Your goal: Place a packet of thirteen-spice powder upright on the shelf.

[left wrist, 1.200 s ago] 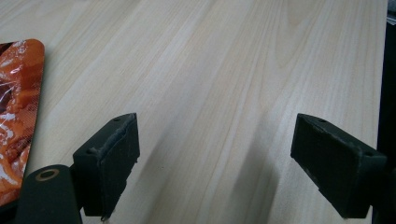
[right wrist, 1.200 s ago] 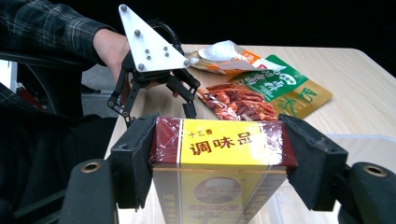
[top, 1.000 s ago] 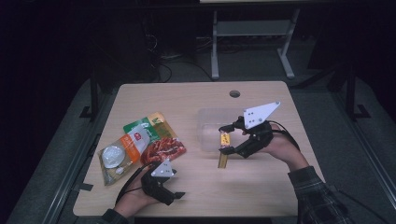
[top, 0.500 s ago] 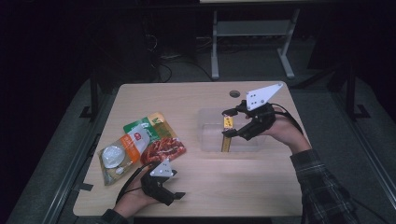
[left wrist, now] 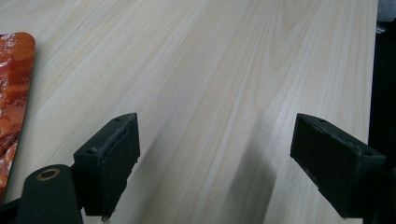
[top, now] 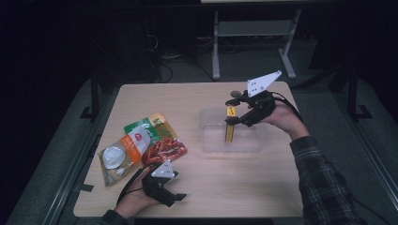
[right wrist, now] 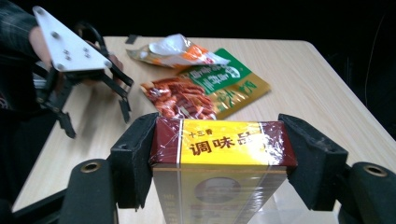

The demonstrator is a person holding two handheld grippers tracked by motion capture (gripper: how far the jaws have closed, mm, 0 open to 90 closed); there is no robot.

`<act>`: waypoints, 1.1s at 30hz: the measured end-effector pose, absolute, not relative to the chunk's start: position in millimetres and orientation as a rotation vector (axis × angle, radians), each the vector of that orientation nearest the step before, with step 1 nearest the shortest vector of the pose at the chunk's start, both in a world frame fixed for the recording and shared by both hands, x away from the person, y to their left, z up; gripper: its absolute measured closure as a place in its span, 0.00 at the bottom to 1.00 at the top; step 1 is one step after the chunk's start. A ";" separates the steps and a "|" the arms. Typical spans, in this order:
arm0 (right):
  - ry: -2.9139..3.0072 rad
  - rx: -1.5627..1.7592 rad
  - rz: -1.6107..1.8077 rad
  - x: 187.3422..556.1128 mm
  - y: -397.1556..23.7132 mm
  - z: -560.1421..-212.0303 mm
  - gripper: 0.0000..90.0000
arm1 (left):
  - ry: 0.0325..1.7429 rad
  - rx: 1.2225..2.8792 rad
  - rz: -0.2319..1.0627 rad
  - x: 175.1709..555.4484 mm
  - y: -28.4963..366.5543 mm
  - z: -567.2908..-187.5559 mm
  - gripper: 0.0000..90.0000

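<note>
We hold the yellow box [top: 229,125] tight in our right hand-held gripper [top: 233,111], just over the clear tub [top: 244,143] on the desk [top: 197,187] — next we lower it in gently. Our left hand-held gripper [left wrist: 215,154] waits wide open with nothing in it. The right gripper view shows the box's label — the high view shows the tub.

The yellow label of the box [right wrist: 219,154] reads "十三香" in small characters and "调味" in large red ones; the rest is cut off.
</note>
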State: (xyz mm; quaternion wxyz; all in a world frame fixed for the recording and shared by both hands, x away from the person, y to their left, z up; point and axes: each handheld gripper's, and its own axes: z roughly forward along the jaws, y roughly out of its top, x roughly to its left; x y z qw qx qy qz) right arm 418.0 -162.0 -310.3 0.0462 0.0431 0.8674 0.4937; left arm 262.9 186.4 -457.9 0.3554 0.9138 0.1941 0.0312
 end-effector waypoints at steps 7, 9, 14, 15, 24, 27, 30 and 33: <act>2.658 0.130 1.501 432.5 -161.7 -313.8 0.35 | 0.516 2.350 0.076 262.4 186.3 -458.4 0.17; 2.655 0.127 1.505 434.1 -161.0 -315.1 0.35 | 0.515 2.352 0.073 262.3 186.1 -458.2 0.17; 2.676 0.142 1.488 443.7 -158.3 -325.9 0.35 | 0.516 2.352 0.069 262.0 185.8 -458.9 0.17; 2.680 0.143 1.486 445.0 -158.0 -327.6 0.35 | 0.516 2.353 0.069 262.2 185.9 -458.9 0.17; 2.689 0.156 1.489 451.8 -158.7 -334.3 0.35 | 0.516 2.357 0.065 262.2 186.0 -459.2 0.17; 2.692 0.165 1.495 452.8 -160.2 -335.1 0.35 | 0.516 2.358 0.064 262.2 185.8 -459.4 0.17; 2.696 0.159 1.489 453.6 -161.5 -336.4 0.35 | 0.517 2.358 0.063 262.1 185.9 -459.5 0.17; 2.724 0.146 1.461 455.0 -159.3 -341.1 0.35 | 0.520 2.363 0.057 262.2 185.7 -459.6 0.17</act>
